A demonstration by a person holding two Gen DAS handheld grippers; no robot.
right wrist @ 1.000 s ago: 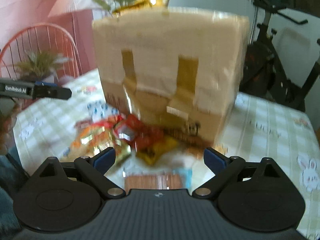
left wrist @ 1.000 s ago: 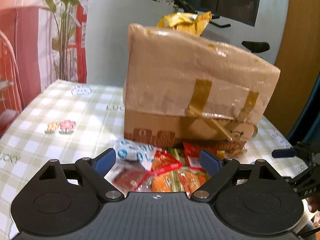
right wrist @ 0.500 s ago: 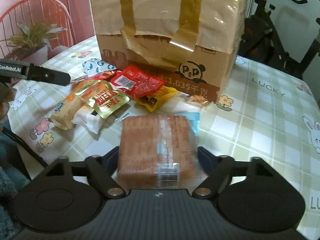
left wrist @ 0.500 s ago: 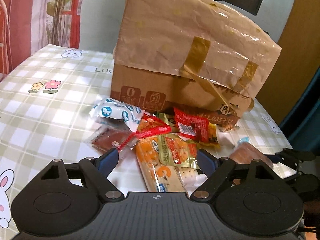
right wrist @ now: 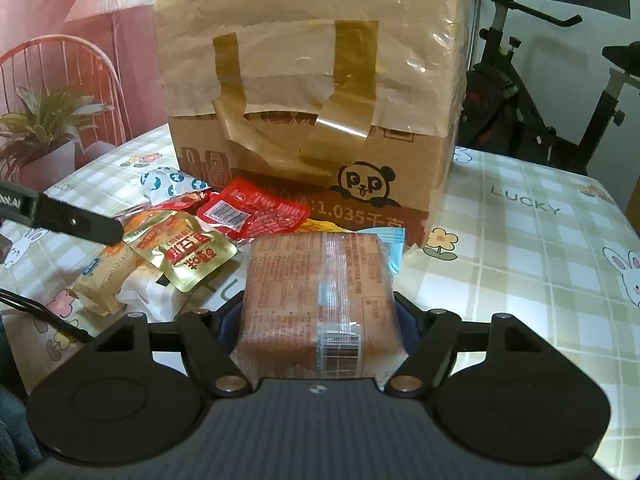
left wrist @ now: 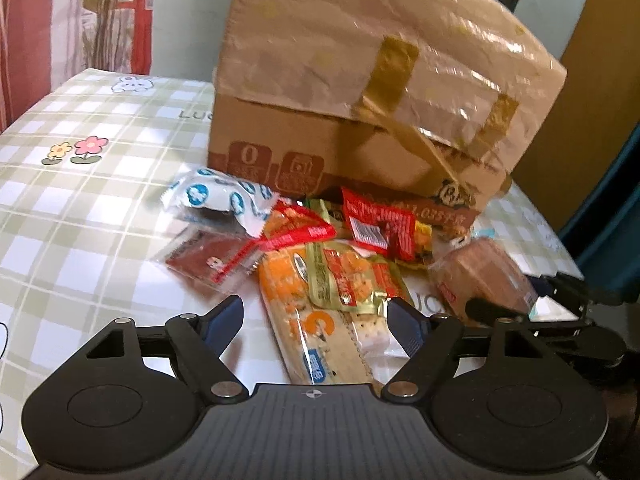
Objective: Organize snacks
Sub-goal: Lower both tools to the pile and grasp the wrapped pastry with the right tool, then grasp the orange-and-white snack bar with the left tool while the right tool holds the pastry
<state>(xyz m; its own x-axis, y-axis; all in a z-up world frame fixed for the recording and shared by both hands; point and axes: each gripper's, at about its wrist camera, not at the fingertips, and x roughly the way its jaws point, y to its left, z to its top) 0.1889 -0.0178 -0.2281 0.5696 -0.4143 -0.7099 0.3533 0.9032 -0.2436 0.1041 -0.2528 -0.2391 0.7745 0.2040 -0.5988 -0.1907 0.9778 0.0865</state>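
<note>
A taped cardboard box (left wrist: 360, 100) stands on the table with a pile of snack packets in front of it. My left gripper (left wrist: 316, 320) hangs low over the pile, jaws closing. An orange cracker packet (left wrist: 320, 332) lies between its fingers; the left pad is still clear of it. A gold sachet (left wrist: 340, 276), a red packet (left wrist: 376, 224) and a blue-and-white packet (left wrist: 216, 196) lie beyond. My right gripper (right wrist: 316, 324) is closing on a brown cake packet (right wrist: 320, 300), both pads against its sides. The box (right wrist: 312, 100) rises just behind.
A checked tablecloth (left wrist: 80, 200) covers the table (right wrist: 520, 280). A dark brown packet (left wrist: 200, 256) lies at the pile's left edge. Beyond the table are an exercise bike (right wrist: 520, 80), a potted plant (right wrist: 40, 132) and a red wire chair (right wrist: 60, 64).
Both grippers have sunk toward the pile and their jaws have narrowed. The brown cake packet came between the right fingers, the orange cracker packet between the left ones.
</note>
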